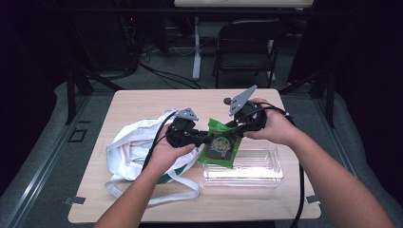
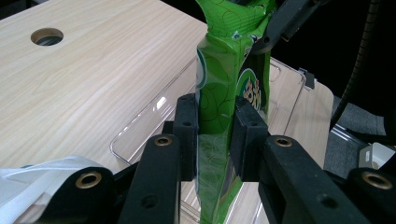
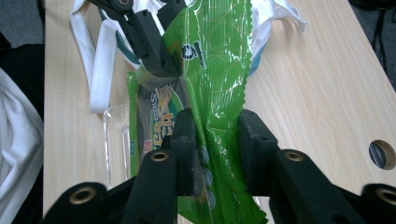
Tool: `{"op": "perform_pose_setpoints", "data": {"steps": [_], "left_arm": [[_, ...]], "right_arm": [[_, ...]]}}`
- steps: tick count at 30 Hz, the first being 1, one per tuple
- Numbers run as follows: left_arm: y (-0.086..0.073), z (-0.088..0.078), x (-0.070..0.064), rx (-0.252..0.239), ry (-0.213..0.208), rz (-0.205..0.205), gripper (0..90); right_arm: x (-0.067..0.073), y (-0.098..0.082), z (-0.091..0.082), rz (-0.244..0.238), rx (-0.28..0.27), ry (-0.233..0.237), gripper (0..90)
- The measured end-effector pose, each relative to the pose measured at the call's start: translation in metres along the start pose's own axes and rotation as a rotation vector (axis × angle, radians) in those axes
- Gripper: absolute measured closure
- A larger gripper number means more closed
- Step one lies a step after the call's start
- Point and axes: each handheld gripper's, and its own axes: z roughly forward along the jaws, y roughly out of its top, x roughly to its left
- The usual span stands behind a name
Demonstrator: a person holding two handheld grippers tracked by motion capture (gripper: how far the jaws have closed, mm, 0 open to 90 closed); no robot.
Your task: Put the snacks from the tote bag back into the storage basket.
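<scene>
My forearms enter low in the high view; my left claw and right claw hold the green snack bag mid-frame above the clear tray, white tote at left. In the left gripper view, pads pinch the bag; its lower end is cut off. In the right gripper view, the jaws straddle the bag, narrow, seemingly gripping. I judge it a handover; next, one claw releases.

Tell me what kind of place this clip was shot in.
Probably a lab or office set up for recording: a light wooden table on grey carpet, a folding chair behind it, and cables trailing across the dark floor.
</scene>
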Motion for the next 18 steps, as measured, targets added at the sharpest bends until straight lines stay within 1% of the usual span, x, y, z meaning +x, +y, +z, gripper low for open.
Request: {"op": "perform_pose_setpoints", "data": {"steps": [2,5,9,12,17,18], "left_arm": [[-0.0003,0.0009,0.0002,0.000,-0.004,-0.003,74.7],[-0.0011,0.0014,0.0011,-0.009,-0.009,-0.012,73.6],[-0.0022,0.0008,0.0030,-0.002,-0.001,-0.024,71.9],[-0.0022,-0.0001,0.0039,-0.010,-0.005,-0.036,71.9],[-0.0024,0.0001,0.0030,-0.007,-0.001,-0.035,70.4],[-0.0026,0.0001,0.0030,-0.006,0.002,-0.036,69.9]], "right_arm": [[-0.0006,-0.0004,-0.0001,0.005,-0.007,0.009,73.0],[-0.0015,-0.0002,-0.0024,-0.002,-0.007,0.019,74.9],[-0.0009,-0.0003,-0.0029,-0.008,-0.002,0.030,75.6],[-0.0013,-0.0013,-0.0024,-0.012,0.006,0.017,75.8],[-0.0036,-0.0027,-0.0038,0.001,-0.002,0.018,76.0],[-0.0037,-0.0024,-0.0043,-0.003,0.002,0.018,76.1]]}}
